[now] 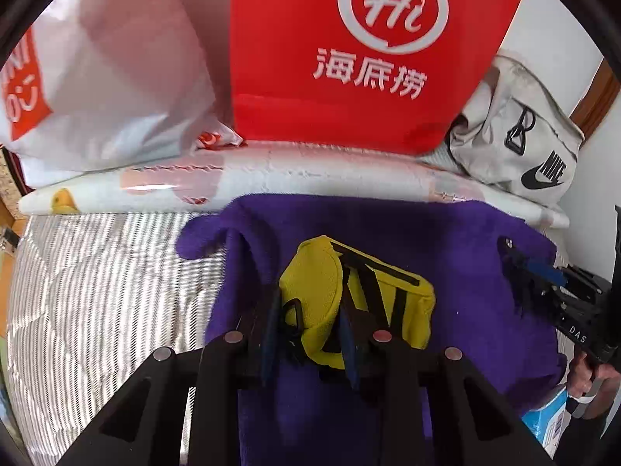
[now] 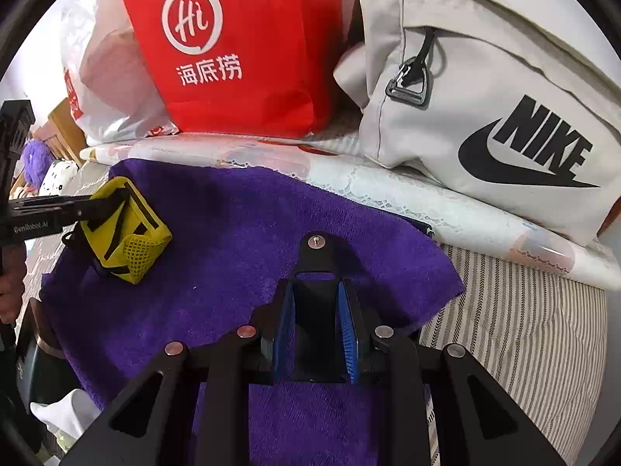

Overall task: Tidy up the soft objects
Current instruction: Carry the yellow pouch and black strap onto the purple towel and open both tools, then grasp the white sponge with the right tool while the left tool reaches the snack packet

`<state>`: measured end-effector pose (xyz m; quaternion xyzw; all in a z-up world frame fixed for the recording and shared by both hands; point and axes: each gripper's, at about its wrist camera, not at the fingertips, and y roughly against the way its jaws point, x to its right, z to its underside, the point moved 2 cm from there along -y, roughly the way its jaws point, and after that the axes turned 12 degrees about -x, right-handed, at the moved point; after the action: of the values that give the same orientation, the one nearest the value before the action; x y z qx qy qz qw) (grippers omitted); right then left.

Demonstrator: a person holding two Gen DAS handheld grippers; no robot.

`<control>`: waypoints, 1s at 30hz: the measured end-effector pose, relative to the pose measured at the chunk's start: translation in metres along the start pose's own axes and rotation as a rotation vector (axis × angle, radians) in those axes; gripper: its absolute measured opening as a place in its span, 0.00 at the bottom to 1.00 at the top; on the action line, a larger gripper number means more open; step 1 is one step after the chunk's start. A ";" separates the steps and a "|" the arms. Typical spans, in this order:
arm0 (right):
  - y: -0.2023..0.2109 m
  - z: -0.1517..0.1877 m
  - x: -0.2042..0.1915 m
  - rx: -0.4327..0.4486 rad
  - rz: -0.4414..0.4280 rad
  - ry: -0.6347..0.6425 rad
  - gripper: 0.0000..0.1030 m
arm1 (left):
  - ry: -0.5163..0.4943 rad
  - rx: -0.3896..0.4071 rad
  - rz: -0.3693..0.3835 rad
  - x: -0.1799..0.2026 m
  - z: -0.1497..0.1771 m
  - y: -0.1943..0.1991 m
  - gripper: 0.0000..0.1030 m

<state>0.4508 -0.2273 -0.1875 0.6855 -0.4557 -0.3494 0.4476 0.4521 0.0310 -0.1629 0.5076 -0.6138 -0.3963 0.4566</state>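
Task looked early on. The left gripper (image 1: 310, 345) was closed on the small yellow fabric pouch with black straps and a mesh end (image 1: 349, 295), w/ one black strap running between its blue pads; the pouch hung just over, maybe touching, the purple fleece blanket (image 1: 446, 240) spread on the grey-and-white striped bedcover (image 1: 97, 291). The right gripper (image 2: 314, 326) was clamped on a black flat mount plate w/ a screw near its tip (image 2: 316, 256), nothing soft in it, sitting over the near part of the blanket. Done so far, by my read: pouch picked up, blanket laid flat, approx. centred on the bed. Left: pouch had no final spot yet, blanket not folded, and the bags at the back stood unsorted, so most of the job remained. Counts: 1 yellow pouch, 1 purple blanket, 1 red paper bag with a white "Hi" logo (image 2: 233, 50), 1 white plastic shopping bag with red print (image 1: 108, 89), 1 pale grey canvas Nike bag (image 2: 496, 108), all three bags along a white patterned folded quilt (image 1: 310, 171) at the far edge. 2 grippers, 1 per hand. A purple fuzzy thing far left in the right wrist view was too small to identify.
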 end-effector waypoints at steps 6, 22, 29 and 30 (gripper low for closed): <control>-0.009 -0.006 -0.001 -0.051 0.001 0.021 0.36 | 0.002 -0.045 -0.009 0.001 -0.008 -0.008 0.33; 0.068 0.024 -0.018 0.020 0.124 -0.029 0.77 | -0.017 0.076 -0.168 0.001 0.045 0.072 0.62; 0.115 0.079 -0.029 0.090 0.018 -0.073 0.77 | -0.027 0.166 -0.120 0.013 0.108 0.113 0.62; 0.119 0.086 -0.033 0.099 0.009 -0.083 0.77 | -0.030 0.171 -0.114 0.014 0.117 0.118 0.62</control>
<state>0.3263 -0.2433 -0.1047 0.6897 -0.4938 -0.3523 0.3954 0.3073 0.0396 -0.0805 0.5730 -0.6221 -0.3755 0.3792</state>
